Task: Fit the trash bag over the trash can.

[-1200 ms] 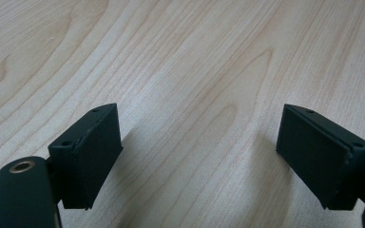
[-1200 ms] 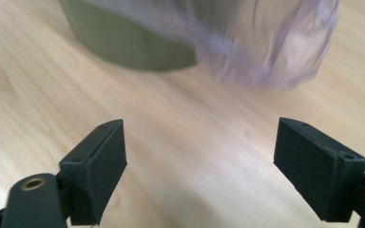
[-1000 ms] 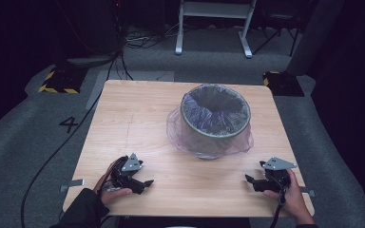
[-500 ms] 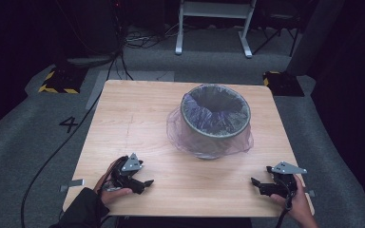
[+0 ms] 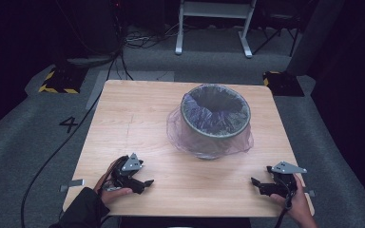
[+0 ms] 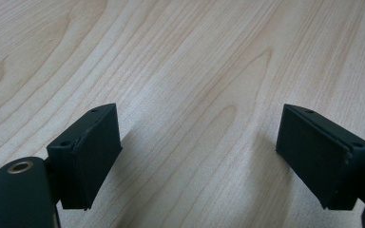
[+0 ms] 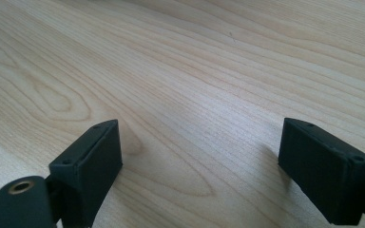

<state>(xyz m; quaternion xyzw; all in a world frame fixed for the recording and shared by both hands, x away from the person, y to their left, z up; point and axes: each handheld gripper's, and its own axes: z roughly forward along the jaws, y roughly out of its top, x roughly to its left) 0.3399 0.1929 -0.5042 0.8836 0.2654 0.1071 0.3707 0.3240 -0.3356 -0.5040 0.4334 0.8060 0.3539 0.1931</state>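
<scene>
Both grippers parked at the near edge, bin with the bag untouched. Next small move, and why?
Probably bring the left gripper forward toward the bag that hangs over the bin. Both grippers, right gripper too, have open jaws over bare table, well short of the bin, and hold nothing.

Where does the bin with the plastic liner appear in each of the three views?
High view: the bin stands right of centre on the table, apart from both tongs.
Left gripper view: not in it.
Right gripper view: not in it.
Shared landmark: the table's pale wood grain.
</scene>
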